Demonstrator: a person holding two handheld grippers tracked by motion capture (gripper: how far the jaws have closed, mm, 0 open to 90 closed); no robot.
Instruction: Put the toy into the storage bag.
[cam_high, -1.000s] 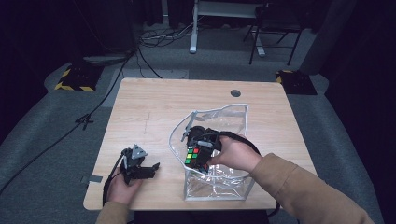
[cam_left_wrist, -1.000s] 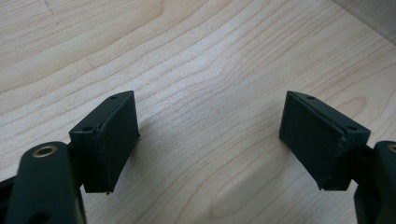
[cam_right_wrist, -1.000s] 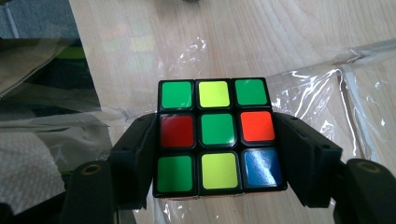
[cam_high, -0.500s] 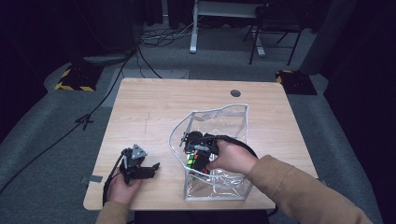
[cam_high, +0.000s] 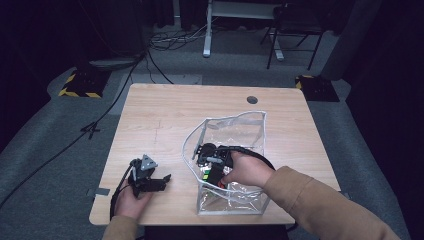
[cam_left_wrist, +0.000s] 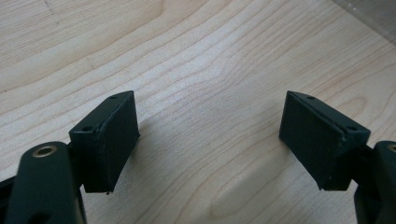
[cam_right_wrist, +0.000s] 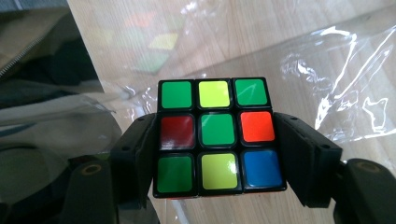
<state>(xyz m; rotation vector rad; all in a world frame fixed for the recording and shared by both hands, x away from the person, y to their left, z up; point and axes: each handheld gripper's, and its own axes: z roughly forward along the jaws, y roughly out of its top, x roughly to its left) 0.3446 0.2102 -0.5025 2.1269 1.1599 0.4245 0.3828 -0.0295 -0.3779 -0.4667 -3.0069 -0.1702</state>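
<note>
1. Right tool (cam_right_wrist: 217, 154): jaws clamped on the left and right faces of the puzzle cube (cam_right_wrist: 217, 135), pads pressed flat against its sides. In the high view this tool (cam_high: 212, 165) sits inside the open top of the clear pouch, gripped by the person's right hand (cam_high: 247, 170).
2. Puzzle cube: held between the right tool's jaws, within the clear pouch. Face toward the gripper camera reads green, yellow, green; red, green, orange; green, yellow, blue. In the high view the cube (cam_high: 209, 175) shows green and red patches just below the tool.
3. Clear pouch (cam_high: 235, 130): transparent plastic, zip edge open, standing on the right half of the counter; crinkled film (cam_right_wrist: 336, 70) lies behind the cube.
4. Left tool (cam_left_wrist: 210, 140): jaws wide apart, nothing between them, bare wood beneath. In the high view it (cam_high: 160, 181) rests on the counter near the front left edge, held by the left hand (cam_high: 131, 200), well apart from the pouch.
5. Counter (cam_high: 165, 115): pale wood-grain top with a round cable hole near the far edge.
</note>
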